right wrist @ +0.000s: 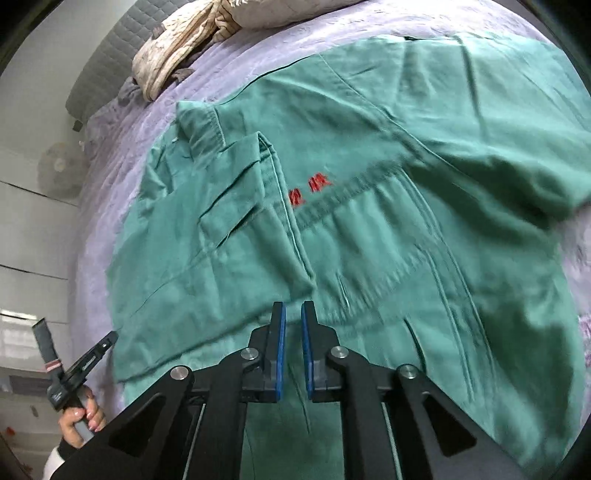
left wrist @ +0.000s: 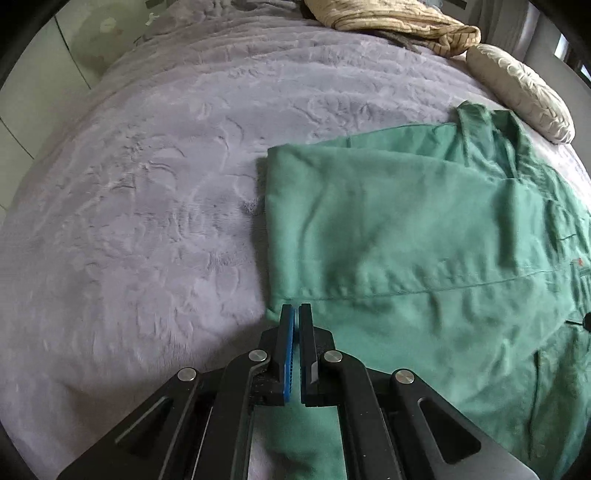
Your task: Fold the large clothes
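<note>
Left wrist view: a large green cotton work jacket (left wrist: pixel 424 236) lies on a bed covered by a plush lilac-grey blanket (left wrist: pixel 129 221). One side is already folded inward, leaving a straight edge at nine o'clock of the garment. The left tool (left wrist: pixel 296 314) hovers over the jacket's near corner at six o'clock, its blue-padded jaws almost together with nothing between them, likely ready to pinch the hem. A crumpled beige quilt (left wrist: pixel 399 18) and a pale patterned pillow (left wrist: pixel 524 88) sit at one o'clock.

Right wrist view: the jacket (right wrist: pixel 369 240) fills the frame, red embroidered characters (right wrist: pixel 310 190) near centre, an unfolded sleeve spreading toward two o'clock. The right tool (right wrist: pixel 293 314) hangs just above the lower cloth, jaws slightly parted, holding nothing. At eight o'clock the person's hand (right wrist: pixel 79 417) grips the other handle.
</note>
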The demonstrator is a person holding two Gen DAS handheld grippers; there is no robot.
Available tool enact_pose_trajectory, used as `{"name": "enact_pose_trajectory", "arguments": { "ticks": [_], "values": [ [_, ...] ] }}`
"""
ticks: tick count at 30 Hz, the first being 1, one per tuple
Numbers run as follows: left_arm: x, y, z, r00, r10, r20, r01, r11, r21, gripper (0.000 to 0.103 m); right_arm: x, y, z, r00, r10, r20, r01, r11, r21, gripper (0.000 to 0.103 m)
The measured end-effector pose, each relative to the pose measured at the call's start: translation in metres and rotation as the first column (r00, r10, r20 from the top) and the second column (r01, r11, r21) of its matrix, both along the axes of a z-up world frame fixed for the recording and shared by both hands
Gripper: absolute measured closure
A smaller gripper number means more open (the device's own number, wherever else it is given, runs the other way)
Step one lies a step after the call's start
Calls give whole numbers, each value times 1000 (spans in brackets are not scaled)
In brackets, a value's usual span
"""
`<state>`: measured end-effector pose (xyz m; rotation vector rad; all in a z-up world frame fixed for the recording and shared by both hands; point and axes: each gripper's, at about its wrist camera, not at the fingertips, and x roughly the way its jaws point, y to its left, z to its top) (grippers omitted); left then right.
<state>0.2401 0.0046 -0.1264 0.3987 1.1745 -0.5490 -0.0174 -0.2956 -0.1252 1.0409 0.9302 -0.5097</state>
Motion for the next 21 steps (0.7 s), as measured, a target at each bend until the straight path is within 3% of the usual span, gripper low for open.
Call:
{"name": "enact_pose_trajectory", "arguments": {
  "ticks": [17,21],
  "values": [
    [-102,-52,3,991,-92,-101,93,996,8,100,-70,10,6,998,-41,42,36,993,114,66],
    [-122,-67,2,985,-116,-129,118,993,6,100,-80,7,8,998,-45,54,38,993,113,48]
  ]
}}
